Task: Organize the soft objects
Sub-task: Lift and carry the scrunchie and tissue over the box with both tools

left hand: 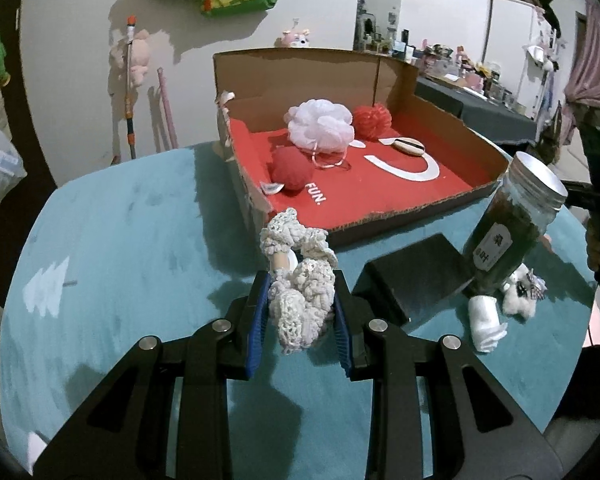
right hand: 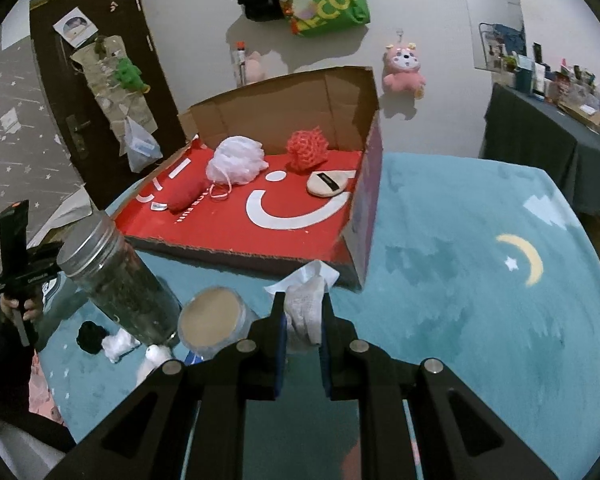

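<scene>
My left gripper (left hand: 302, 280) is shut on a white crocheted scrunchie (left hand: 300, 276), held above the teal mat just in front of the open cardboard box (left hand: 484, 148). My right gripper (right hand: 303, 300) is shut on a white cloth (right hand: 306, 300), held near the box's front right corner (right hand: 360, 240). Inside the red-lined box lie a white mesh pouf (left hand: 320, 124) (right hand: 236, 160), a red mesh pouf (left hand: 372, 120) (right hand: 307, 148), a red soft ball (left hand: 290, 168) (right hand: 186, 196) and a beige powder puff (left hand: 409, 146) (right hand: 327, 185).
A tall jar of dark leaves with a metal lid (left hand: 508, 224) (right hand: 120, 280) stands on the mat, with a black box (left hand: 416, 276) beside it. A round tin (right hand: 212, 316), small white soft items (left hand: 486, 320) (right hand: 120, 344) and a black scrunchie (right hand: 92, 336) lie nearby.
</scene>
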The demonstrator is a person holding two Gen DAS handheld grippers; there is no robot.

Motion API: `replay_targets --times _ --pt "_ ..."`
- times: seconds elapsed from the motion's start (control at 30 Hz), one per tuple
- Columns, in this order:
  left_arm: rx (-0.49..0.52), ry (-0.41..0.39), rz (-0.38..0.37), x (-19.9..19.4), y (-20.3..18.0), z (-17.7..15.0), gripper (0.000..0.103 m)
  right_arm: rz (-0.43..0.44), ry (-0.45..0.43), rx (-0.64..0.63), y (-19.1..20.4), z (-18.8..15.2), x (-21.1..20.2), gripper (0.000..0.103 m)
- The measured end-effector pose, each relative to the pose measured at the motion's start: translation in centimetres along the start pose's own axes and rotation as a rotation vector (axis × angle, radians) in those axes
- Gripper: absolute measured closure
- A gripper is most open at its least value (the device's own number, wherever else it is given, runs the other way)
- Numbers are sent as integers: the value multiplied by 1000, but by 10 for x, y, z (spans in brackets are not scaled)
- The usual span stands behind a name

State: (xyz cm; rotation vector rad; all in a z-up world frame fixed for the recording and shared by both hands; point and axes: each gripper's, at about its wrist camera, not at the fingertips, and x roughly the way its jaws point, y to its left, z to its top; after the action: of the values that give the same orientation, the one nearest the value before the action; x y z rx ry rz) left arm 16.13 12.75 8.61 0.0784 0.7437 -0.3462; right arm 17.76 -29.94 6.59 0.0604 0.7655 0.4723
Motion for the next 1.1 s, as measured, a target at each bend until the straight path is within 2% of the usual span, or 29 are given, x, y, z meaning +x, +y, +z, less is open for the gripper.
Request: replay_targets --times 0.6,0.93,1.1 --pt "83 18 -94 29 -17 54 76 67 26 -73 7 47 26 88" --pt "135 111 -154 68 -49 97 76 59 115 -152 26 89 68 88" --pt "159 181 -146 96 -63 117 76 70 177 -193 37 114 100 88"
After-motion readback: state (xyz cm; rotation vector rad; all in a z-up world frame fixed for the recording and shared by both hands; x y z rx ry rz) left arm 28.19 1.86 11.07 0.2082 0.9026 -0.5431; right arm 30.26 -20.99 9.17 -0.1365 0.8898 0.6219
